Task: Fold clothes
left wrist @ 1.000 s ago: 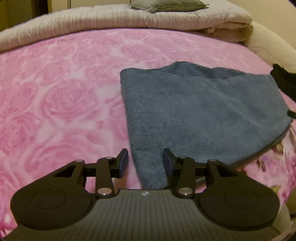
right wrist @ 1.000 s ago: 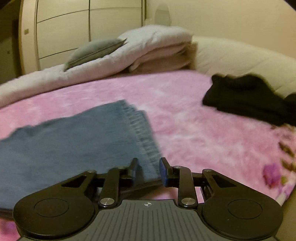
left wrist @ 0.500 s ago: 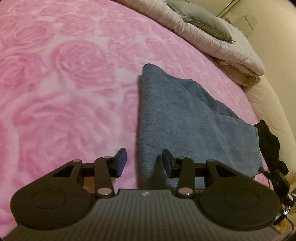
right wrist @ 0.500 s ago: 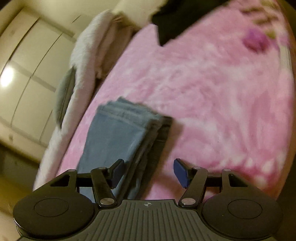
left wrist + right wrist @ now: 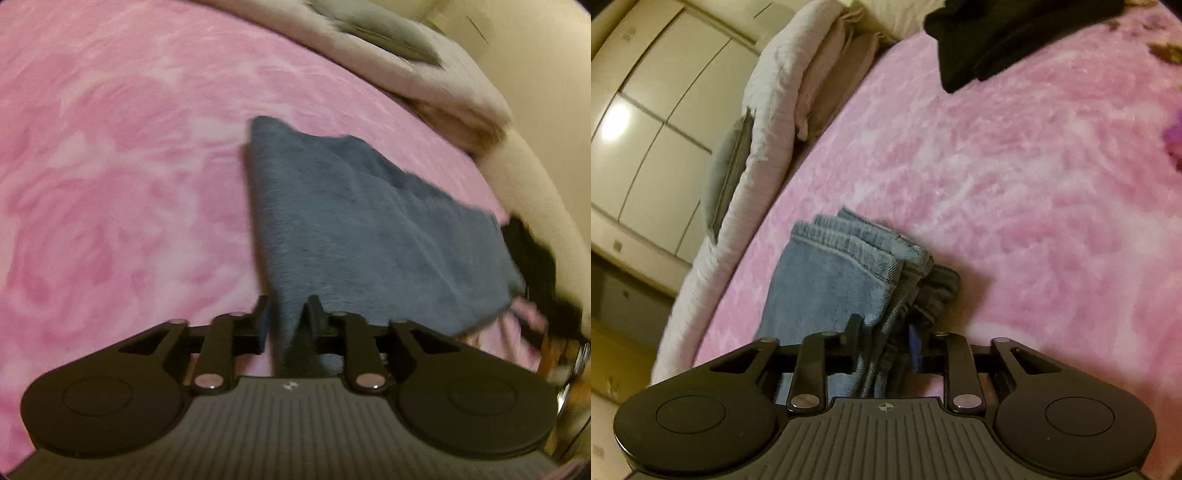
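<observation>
Folded blue jeans (image 5: 362,221) lie on the pink rose-patterned blanket (image 5: 110,184). My left gripper (image 5: 287,320) is shut on the jeans' near folded edge, with denim pinched between the fingers. In the right wrist view the stacked hem ends of the jeans (image 5: 842,273) show several layers. My right gripper (image 5: 884,341) is shut on these layers near the hems.
A folded pale quilt with a grey pillow (image 5: 388,40) lies along the far side of the bed. A black garment (image 5: 1015,33) lies on the blanket beyond the right gripper and also shows in the left wrist view (image 5: 535,258). Wardrobe doors (image 5: 646,92) stand behind.
Both grippers were open around the jeans' edges half a second ago and have now closed on the denim. The left gripper has moved in over the folded edge.
</observation>
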Tool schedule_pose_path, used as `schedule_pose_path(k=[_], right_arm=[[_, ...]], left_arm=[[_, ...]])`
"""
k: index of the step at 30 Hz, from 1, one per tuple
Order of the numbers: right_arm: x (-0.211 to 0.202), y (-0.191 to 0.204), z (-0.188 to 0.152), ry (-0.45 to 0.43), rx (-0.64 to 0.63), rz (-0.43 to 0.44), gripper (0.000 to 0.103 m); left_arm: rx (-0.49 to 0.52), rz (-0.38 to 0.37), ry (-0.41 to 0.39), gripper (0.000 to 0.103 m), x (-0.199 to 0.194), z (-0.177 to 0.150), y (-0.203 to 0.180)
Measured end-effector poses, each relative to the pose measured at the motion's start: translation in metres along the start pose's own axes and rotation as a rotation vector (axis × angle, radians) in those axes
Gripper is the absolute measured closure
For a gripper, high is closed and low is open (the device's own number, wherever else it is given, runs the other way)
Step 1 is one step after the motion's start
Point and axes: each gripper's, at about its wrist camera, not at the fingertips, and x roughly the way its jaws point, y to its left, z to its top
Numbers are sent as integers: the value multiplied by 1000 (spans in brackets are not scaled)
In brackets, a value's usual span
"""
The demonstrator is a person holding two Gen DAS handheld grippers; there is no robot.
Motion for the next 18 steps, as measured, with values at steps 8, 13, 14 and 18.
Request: schedule_pose_path(k=[8,13,14,18], right_arm=[[-37,40,-103,68,-482,-151,61],[-49,79,-162,30,-795,-245,61],[-53,81,-166,30,-792,-219,61],[-60,88,-184,67,-807,-197,61]], left_arm=[[54,116,-17,71,-23,-10,-9],[224,263,-38,71,-42,-24,-31],[237,277,-37,71,-45,-28,-32],[261,300,-22,71,-60,-40,-33]])
